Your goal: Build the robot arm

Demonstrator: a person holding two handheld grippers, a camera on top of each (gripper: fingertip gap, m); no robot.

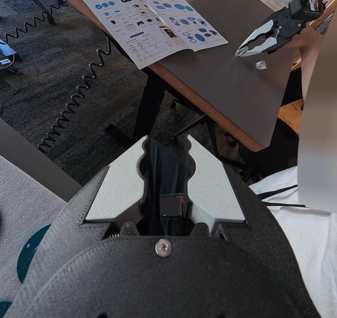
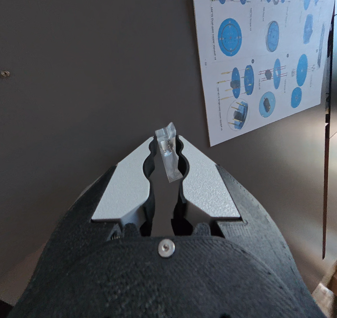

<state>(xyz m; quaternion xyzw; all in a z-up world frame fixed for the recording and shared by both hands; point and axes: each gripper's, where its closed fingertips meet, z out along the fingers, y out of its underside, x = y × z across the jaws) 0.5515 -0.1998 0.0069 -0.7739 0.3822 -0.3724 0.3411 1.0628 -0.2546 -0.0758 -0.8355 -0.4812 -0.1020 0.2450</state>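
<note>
Right tongs point(image 2: 166, 137) pinch a small clear plastic bag point(image 2: 168, 155) above the dark tabletop point(image 2: 91, 72), near the open booklet point(image 2: 264, 62). Left tongs point(image 1: 166, 139) hang spread, holding nothing, off the tabletop's near edge.

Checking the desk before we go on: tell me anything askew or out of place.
The booklet overhangs the table's edge. A crumpled clear scrap lies loose near the right gripper, which pinches a small clear bag tilted between its fingertips. The left gripper is open, off the table.
</note>
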